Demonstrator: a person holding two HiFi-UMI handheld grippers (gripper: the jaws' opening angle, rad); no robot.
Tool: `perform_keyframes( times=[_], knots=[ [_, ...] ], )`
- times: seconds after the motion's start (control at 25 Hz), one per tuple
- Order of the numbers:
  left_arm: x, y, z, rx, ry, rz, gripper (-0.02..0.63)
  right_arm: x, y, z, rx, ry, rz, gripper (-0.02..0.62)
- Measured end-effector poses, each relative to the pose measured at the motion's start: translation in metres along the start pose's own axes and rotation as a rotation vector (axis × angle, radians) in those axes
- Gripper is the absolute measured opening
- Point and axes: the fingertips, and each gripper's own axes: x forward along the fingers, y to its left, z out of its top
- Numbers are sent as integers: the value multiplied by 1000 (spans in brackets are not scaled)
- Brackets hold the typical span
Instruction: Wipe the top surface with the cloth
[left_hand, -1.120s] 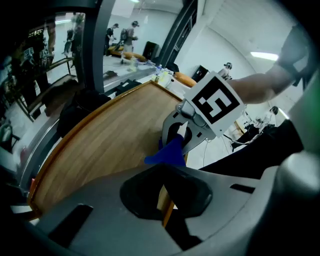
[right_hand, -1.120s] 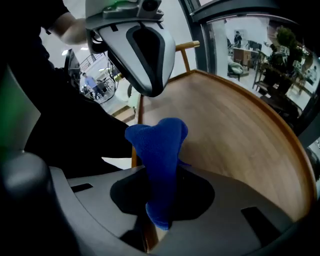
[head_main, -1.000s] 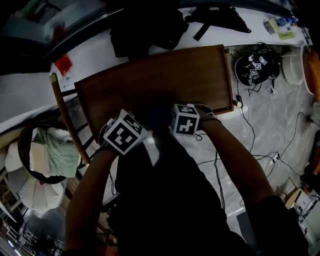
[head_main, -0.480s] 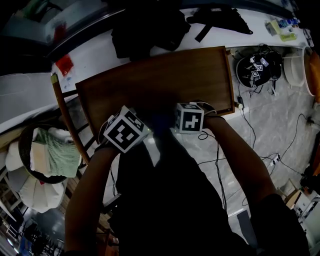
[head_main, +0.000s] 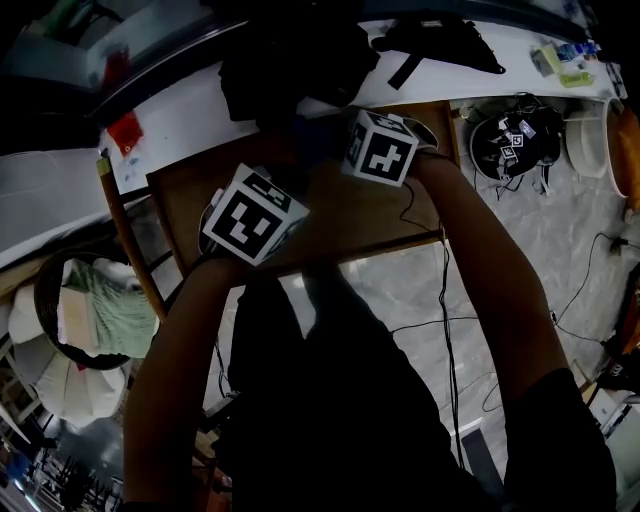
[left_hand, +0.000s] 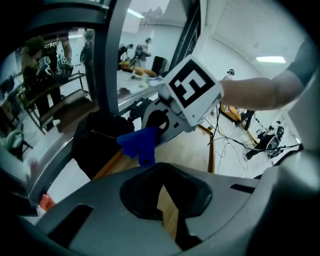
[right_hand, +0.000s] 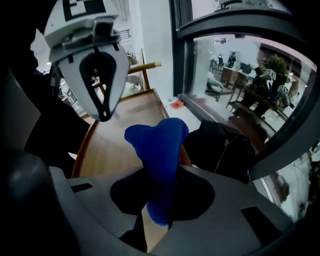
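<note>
At the near side of the table (head_main: 345, 218), the person's forearms reach over its front edge. The left gripper (right_hand: 103, 114) sits above the table's left half, its jaws closed to a point with nothing between them. The right gripper (left_hand: 156, 128) is further out, by the table's far edge, clamped on a bunched blue cloth (right_hand: 159, 147). The cloth sticks out past the jaw tips over the wood near that edge. Whether it touches the table cannot be told. A wooden chair (head_main: 128, 235) stands against the table's left side. Just beyond the far edge a black bag (head_main: 290, 55) lies on a white counter (head_main: 190, 110).
</note>
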Motion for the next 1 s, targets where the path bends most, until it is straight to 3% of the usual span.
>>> perform_keyframes(
  times=[0.2,0.52,1.0],
  knots=[
    [4,-7,10,34,12,-30,11,16,-7,-4,2,19,6,89],
    [14,-12,-8,24,55,-55,11,16,2,-8,21,36,25,89],
    [15,-43,-42,37,91,-100,11,12,121,-47,37,46,131,89]
  ],
)
